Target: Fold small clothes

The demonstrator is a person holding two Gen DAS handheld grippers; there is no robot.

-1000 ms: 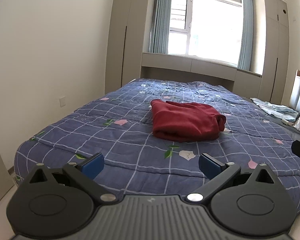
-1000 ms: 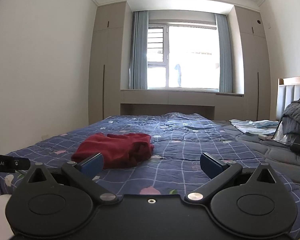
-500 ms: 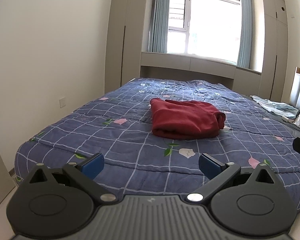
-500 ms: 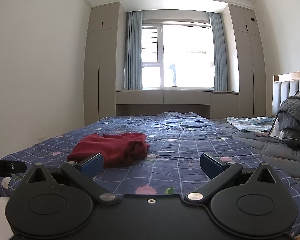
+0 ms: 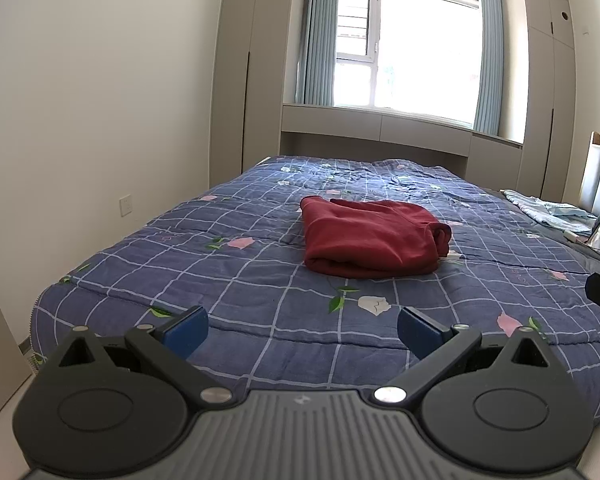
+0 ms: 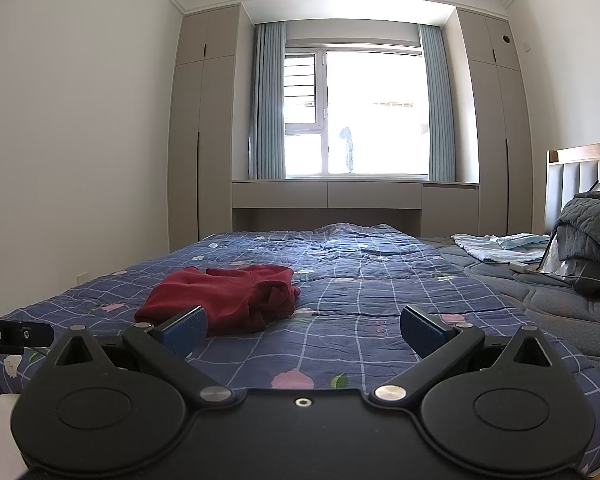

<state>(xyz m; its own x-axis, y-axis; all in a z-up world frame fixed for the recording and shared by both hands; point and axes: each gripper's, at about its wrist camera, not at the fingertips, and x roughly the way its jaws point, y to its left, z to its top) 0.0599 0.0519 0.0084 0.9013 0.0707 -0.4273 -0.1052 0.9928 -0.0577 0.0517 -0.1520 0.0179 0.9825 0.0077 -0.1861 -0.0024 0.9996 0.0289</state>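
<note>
A dark red garment (image 5: 370, 238) lies folded into a thick bundle near the middle of the blue checked quilt (image 5: 236, 280). My left gripper (image 5: 302, 330) hangs open over the quilt's near edge, well short of the garment, with nothing between its blue pads. In the right wrist view the same red garment (image 6: 228, 300) sits ahead and to the left. My right gripper (image 6: 304, 330) is open and empty too, held back from the bundle, and its left pad (image 6: 184, 328) overlaps the garment's near edge in the picture.
The bed (image 6: 380, 280) fills the room up to a window bench (image 6: 328, 196). A light blue cloth (image 6: 500, 246), a grey quilted heap (image 6: 588, 236) and a padded headboard (image 6: 580, 176) are at the right. A white wall runs along the left.
Both grippers have drawn back and tilted up a little, so the red garment sits slightly farther and lower in both views. Jaws stay open.
</note>
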